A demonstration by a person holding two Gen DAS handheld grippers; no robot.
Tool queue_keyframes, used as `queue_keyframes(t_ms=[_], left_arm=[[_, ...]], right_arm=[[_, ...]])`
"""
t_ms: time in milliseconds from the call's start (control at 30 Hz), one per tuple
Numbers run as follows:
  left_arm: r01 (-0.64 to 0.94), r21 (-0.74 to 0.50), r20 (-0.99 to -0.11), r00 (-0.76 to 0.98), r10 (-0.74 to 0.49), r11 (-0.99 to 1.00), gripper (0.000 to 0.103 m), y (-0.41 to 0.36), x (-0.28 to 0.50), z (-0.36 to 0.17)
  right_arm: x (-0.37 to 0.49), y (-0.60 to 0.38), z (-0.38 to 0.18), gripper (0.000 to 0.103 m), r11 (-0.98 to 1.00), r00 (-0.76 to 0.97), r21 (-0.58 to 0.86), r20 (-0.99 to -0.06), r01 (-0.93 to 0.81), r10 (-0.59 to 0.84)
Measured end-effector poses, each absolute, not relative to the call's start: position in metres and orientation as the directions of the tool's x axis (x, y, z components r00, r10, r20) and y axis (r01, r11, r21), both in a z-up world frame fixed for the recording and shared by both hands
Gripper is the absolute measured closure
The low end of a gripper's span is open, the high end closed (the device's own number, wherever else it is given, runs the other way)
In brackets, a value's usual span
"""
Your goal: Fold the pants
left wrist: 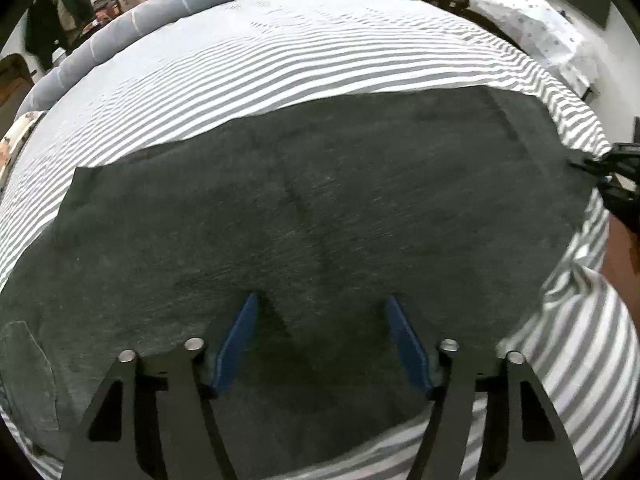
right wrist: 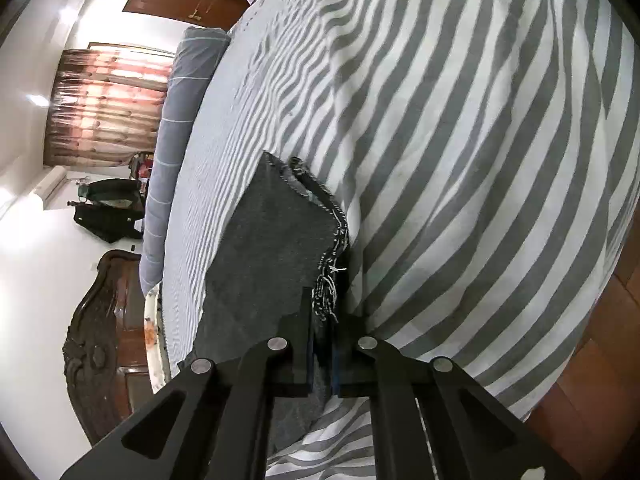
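The bed (left wrist: 280,64) with its striped sheet carries the pants (left wrist: 320,208), which lie flat as one broad dark panel, so I judge the legs are already laid together and the crosswise folds are left to do. My right gripper (right wrist: 322,344) is clamped on the frayed hem end, while my left gripper (left wrist: 320,312) hovers wide open above the cloth, holding nothing.
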State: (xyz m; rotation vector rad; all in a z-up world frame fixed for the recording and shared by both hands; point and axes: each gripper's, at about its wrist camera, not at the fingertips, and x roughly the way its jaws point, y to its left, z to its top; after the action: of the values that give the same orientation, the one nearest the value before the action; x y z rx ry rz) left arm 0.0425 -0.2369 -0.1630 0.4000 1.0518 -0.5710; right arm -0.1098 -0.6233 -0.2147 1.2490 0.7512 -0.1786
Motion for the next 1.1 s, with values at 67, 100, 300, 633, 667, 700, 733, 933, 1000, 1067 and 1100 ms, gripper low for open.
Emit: queue_keyframes(t_ms=[67, 100, 300, 633, 667, 700, 733, 933, 1000, 1067, 1100], left_arm=[[0.62, 0.046, -0.889, 0.383, -0.251, 0.783, 0.04, -0.237, 0.043, -0.164], [0.624, 0.058, -0.889, 0.388, -0.245, 0.779, 0.041, -0.238, 0.042, -0.165], [0.649, 0.063, -0.892, 0.377, -0.249, 0.758, 0.041, -0.241, 0.043, -0.165], [0.581, -0.166, -0.868, 0.298, -0.398, 0.797, 0.04, -0.185, 0.068, -0.131], [0.569, -0.176, -0.866, 0.299, -0.402, 0.803, 0.039, -0.177, 0.072, -0.129], [0.554, -0.189, -0.863, 0.3, -0.407, 0.81, 0.039, -0.167, 0.076, -0.126], [0.535, -0.203, -0.858, 0.306, -0.413, 0.82, 0.039, -0.155, 0.08, -0.122], [0.417, -0.301, -0.823, 0.341, -0.455, 0.857, 0.039, -0.087, 0.102, -0.104], [0.385, -0.329, -0.814, 0.347, -0.466, 0.862, 0.039, -0.07, 0.11, -0.099], [0.352, -0.356, -0.808, 0.35, -0.475, 0.866, 0.039, -0.051, 0.116, -0.097], [0.337, -0.366, -0.805, 0.353, -0.477, 0.868, 0.039, -0.042, 0.118, -0.096]], right_arm=[[-0.107, -0.621, -0.205, 0.096, 0.341, 0.761, 0.799, -0.588, 0.495, 0.274], [-0.106, -0.619, -0.201, 0.096, 0.346, 0.765, 0.803, -0.582, 0.486, 0.276], [-0.083, -0.601, -0.162, 0.096, 0.382, 0.788, 0.829, -0.531, 0.408, 0.312], [-0.018, -0.531, -0.092, 0.096, 0.512, 0.754, 0.818, -0.504, 0.26, 0.421], [-0.013, -0.525, -0.089, 0.096, 0.519, 0.75, 0.817, -0.504, 0.251, 0.429], [-0.005, -0.515, -0.084, 0.096, 0.529, 0.741, 0.816, -0.502, 0.234, 0.446], [0.006, -0.501, -0.079, 0.096, 0.546, 0.728, 0.81, -0.504, 0.214, 0.464], [0.056, -0.432, -0.072, 0.096, 0.597, 0.647, 0.79, -0.53, 0.141, 0.549], [0.068, -0.406, -0.077, 0.096, 0.609, 0.611, 0.784, -0.541, 0.12, 0.578], [0.079, -0.381, -0.084, 0.096, 0.606, 0.573, 0.788, -0.546, 0.106, 0.611], [0.083, -0.369, -0.088, 0.096, 0.605, 0.554, 0.79, -0.55, 0.101, 0.625]])
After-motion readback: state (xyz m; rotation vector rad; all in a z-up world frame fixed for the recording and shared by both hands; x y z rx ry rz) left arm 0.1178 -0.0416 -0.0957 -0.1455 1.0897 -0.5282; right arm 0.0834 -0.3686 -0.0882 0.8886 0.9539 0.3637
